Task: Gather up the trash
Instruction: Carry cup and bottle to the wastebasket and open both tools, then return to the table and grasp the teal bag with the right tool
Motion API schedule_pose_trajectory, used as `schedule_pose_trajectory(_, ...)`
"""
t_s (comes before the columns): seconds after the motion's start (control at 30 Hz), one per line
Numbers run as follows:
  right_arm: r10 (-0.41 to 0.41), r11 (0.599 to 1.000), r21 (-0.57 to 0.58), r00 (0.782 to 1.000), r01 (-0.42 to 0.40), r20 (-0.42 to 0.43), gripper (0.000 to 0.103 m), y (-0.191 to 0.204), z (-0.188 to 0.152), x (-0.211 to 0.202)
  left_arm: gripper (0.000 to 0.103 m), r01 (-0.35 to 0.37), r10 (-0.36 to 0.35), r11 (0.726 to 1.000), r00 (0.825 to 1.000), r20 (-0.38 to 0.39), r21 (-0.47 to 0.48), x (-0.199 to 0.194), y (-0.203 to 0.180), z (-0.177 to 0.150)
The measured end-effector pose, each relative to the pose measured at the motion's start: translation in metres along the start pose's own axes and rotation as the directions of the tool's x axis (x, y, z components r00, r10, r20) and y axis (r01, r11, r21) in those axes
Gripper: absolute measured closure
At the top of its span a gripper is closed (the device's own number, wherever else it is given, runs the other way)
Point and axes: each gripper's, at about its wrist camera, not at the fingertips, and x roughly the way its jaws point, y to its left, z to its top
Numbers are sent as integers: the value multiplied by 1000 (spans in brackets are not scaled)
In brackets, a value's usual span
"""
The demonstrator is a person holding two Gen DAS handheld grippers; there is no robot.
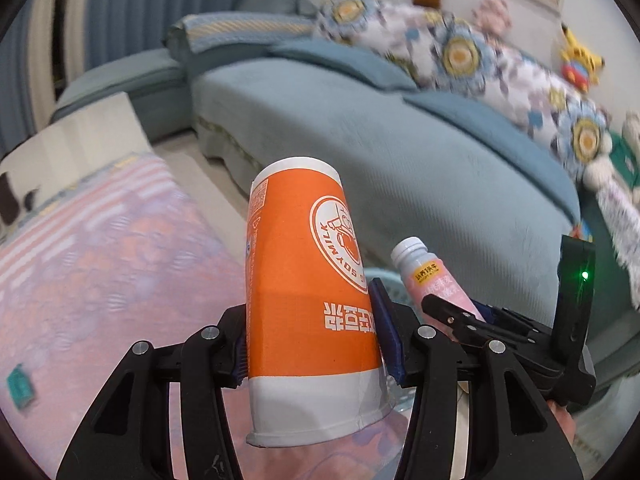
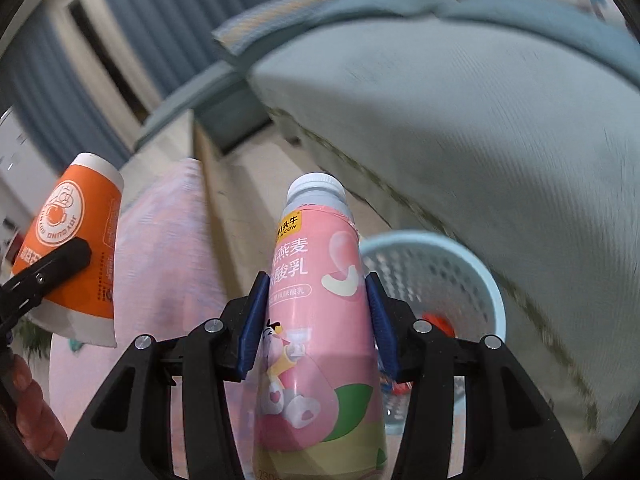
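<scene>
My left gripper (image 1: 310, 332) is shut on an orange and white soy milk paper cup (image 1: 308, 296), held upside down in the air. My right gripper (image 2: 316, 316) is shut on a pink yogurt drink bottle (image 2: 316, 320) with a white cap. A light blue perforated trash basket (image 2: 452, 280) stands on the floor just right of and below the bottle, with something red inside. The cup also shows in the right wrist view (image 2: 76, 248) at the left, and the bottle in the left wrist view (image 1: 436, 284) at the right.
A blue sofa (image 1: 400, 152) with floral cushions (image 1: 460, 52) fills the right side, close behind the basket. A table with a pink striped cloth (image 1: 92, 248) lies at the left, with a small teal item (image 1: 19, 386) on it. Beige floor runs between.
</scene>
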Motion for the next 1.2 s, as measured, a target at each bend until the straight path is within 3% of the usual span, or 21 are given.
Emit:
schedule_pose_trajectory(0.27, -56, 989, 127, 984, 78, -167, 58, -54, -31, 54, 51, 14, -3, 997, 990, -142, 82, 64, -18, -28)
schedule_pose_trajectory(0.43, -46, 978, 193, 979, 85, -200, 57, -74, -39, 66, 47, 8, 9, 995, 984, -177, 97, 77, -16, -39)
schedule_pose_trajectory(0.53, -37, 977, 199, 982, 74, -183, 57, -76, -39, 60, 41, 1, 15, 996, 985, -171, 94, 75, -11, -39)
schedule_pose_trajectory(0.93, -36, 986, 156, 990, 57, -138, 57, -57, -30, 39, 41, 7, 3, 997, 991, -131, 71, 49, -5, -37)
schedule_pose_trajectory(1.2, 94, 995, -43, 996, -94, 0, 57, 25, -16, -7, 40, -1, 1, 1000, 1000, 4, -11, -19, 36, -26)
